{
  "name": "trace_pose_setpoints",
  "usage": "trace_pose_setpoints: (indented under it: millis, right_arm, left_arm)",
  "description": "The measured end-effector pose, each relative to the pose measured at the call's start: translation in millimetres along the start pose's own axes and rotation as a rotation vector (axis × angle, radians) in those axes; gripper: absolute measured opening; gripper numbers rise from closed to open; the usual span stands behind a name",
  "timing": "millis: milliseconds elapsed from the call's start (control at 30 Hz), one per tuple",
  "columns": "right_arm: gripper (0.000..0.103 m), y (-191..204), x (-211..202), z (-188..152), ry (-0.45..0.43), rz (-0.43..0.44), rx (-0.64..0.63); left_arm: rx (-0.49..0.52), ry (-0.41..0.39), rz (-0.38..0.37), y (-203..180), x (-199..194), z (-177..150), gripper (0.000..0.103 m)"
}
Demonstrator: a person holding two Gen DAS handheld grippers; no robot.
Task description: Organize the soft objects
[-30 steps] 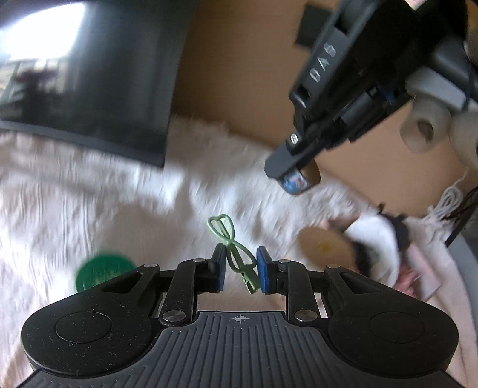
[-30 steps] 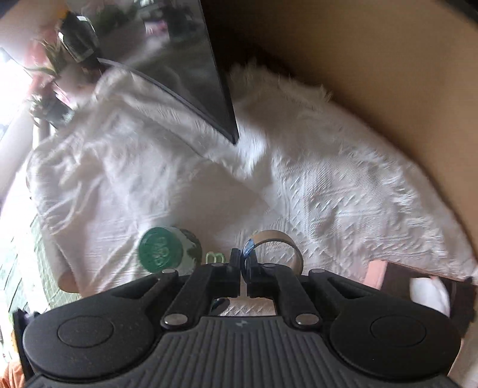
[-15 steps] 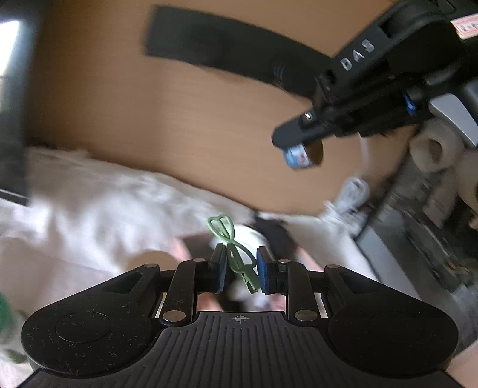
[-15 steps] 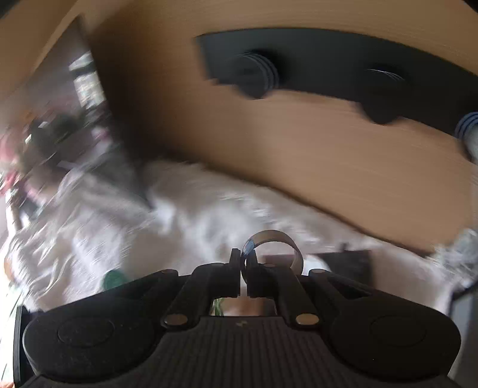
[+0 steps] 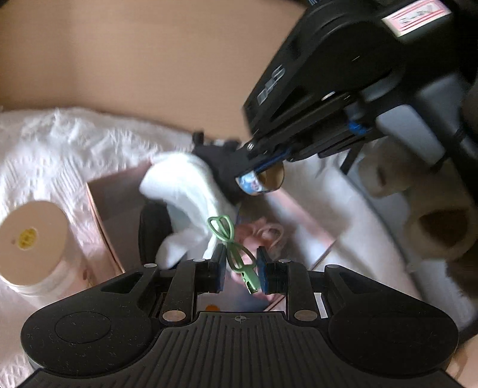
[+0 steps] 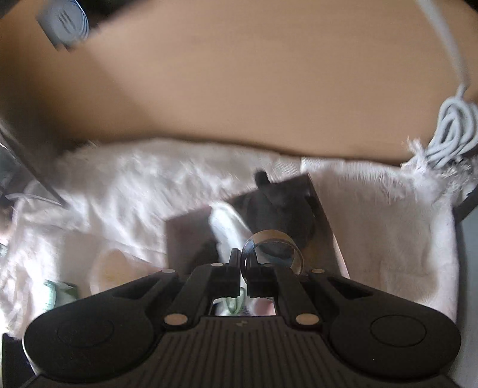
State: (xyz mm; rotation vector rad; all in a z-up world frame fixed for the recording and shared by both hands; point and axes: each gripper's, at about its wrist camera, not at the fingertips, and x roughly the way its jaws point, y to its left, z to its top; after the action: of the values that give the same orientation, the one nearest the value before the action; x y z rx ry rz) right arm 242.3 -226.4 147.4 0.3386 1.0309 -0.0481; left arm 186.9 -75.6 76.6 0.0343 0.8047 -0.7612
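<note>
Cable (image 6: 451, 125) shows rightward only; left tool (image 5: 240, 268) pinches green tie (image 5: 231, 244), right tool (image 6: 243, 270) tape ring (image 6: 273, 250).

Left wrist view: looks forward and down, close over the box (image 5: 104, 206), right gripper (image 5: 260, 179) at upper right. Right wrist view: same box (image 6: 185, 235) from higher, facing the brown wall (image 6: 239, 89). Both share box, white cloth (image 5: 59, 149) and wall.

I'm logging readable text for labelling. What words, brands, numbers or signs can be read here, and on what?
Embossed letters on the right tool's black body: blurred, unreadable.
Red-striped sticker on that body: print too blurred.
Yellow mark on the round cream lid: too small.
Tape roll print: a picture, no legible words.
</note>
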Motion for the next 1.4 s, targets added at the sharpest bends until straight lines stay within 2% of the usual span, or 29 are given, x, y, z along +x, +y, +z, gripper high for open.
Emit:
trace_pose_setpoints:
  millis: [100, 200, 400, 600, 667, 733, 767, 900, 933, 1000, 1133, 1267, 1400]
  right_arm:
    - [0.005, -5.0, 33.7, -2.6, 0.039, -0.039, -0.003]
    - [0.008, -12.0, 53.2, -4.6, 0.059, -0.035, 0.006]
    - [0.01, -15.7, 59.4, -8.1, 0.043, -0.025, -0.003]
    - [0.011, -17.2, 54.7, -13.8, 0.005, -0.011, -0.014]
    - [0.018, -17.8, 49.5, -15.1, -0.002, 0.001, -0.012]
    - [0.033, -17.6, 36.6, -16.6, -0.03, 0.02, -0.016]
    - [0.037, -17.1, 24.6, -19.2, -0.065, 0.031, -0.021]
    - [0.059, -15.0, -32.8, -35.4, -0.237, 0.05, -0.051]
    - [0.064, -15.4, -45.6, -40.2, -0.279, 0.048, -0.052]
    - [0.065, -16.1, -65.6, -50.9, -0.341, 0.033, -0.043]
    - [0.065, -18.3, -78.9, -70.1, -0.373, 0.012, -0.068]
    - [0.065, -22.3, -80.5, -92.8, -0.395, -0.015, -0.092]
    - [0.065, -25.6, -68.5, -125.4, -0.383, 0.029, -0.153]
  left_arm:
    - [-0.005, 0.056, 0.043, 6.5, 14.0, -4.8, 0.025]
    - [-0.015, 0.072, 0.039, 9.5, 22.6, -7.8, 0.025]
    - [0.03, 0.084, 0.092, 2.0, 29.1, -4.7, 0.026]
    - [0.015, 0.076, 0.08, 5.3, 29.2, -6.0, 0.026]
    - [-0.038, 0.071, 0.058, 12.3, 29.2, -6.1, 0.027]
    - [-0.091, 0.063, 0.047, 18.5, 26.0, -7.5, 0.027]
    - [-0.099, 0.06, 0.052, 19.9, 24.1, -9.0, 0.026]
    - [-0.019, 0.059, 0.098, 8.4, 13.8, -11.1, 0.026]
    - [0.002, 0.05, 0.113, 4.7, 8.9, -13.0, 0.026]
    - [0.032, 0.009, 0.155, -3.1, -3.6, -16.7, 0.026]
    - [0.043, -0.046, 0.26, -1.8, -15.3, -11.8, 0.026]
    - [-0.037, -0.137, 0.262, 2.7, -41.0, -10.7, 0.026]
    - [-0.049, -0.171, 0.297, 3.8, -68.3, -41.2, 0.026]
